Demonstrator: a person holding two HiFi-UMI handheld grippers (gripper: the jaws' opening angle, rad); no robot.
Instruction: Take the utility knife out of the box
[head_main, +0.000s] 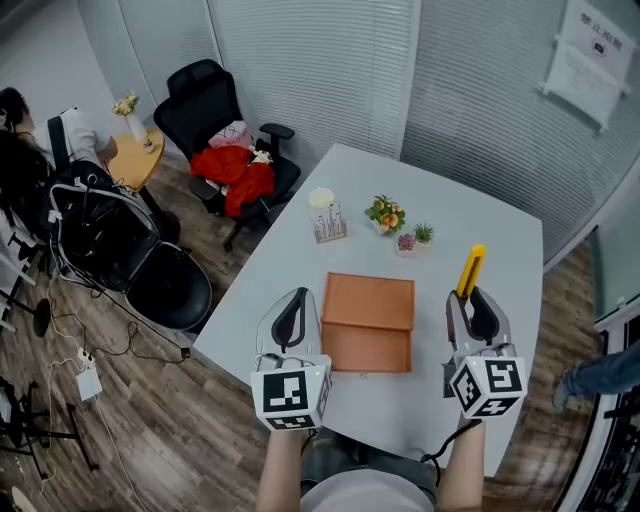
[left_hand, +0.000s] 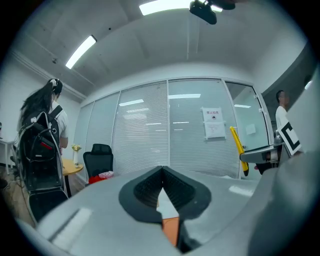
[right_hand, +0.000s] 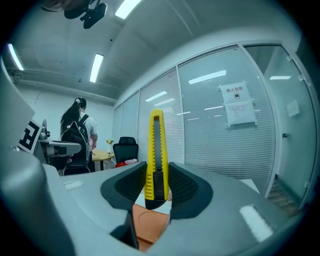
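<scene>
Yellow knife (right_hand: 156, 150) gripped at its near end by the right claw (right_hand: 156, 187), long axis pointing away from the person, right of the box (head_main: 368, 322). Left claw (left_hand: 163, 186) closed, empty.

Two forearms come in from six o'clock, side by side: left forearm (head_main: 284, 468), right forearm (head_main: 462, 470). The left gripper (head_main: 291, 303) sits at about seven o'clock in the head view, nose aimed at twelve and held level. Its own view shows the jaws closed tip to tip with nothing between them. Over at five o'clock the right gripper (head_main: 481, 303) also aims toward twelve, tipped a touch downward. Its jaws are clamped on the utility knife (right_hand: 156, 145), which sticks out past the tips toward twelve. Both marker cubes face up at the camera.
</scene>
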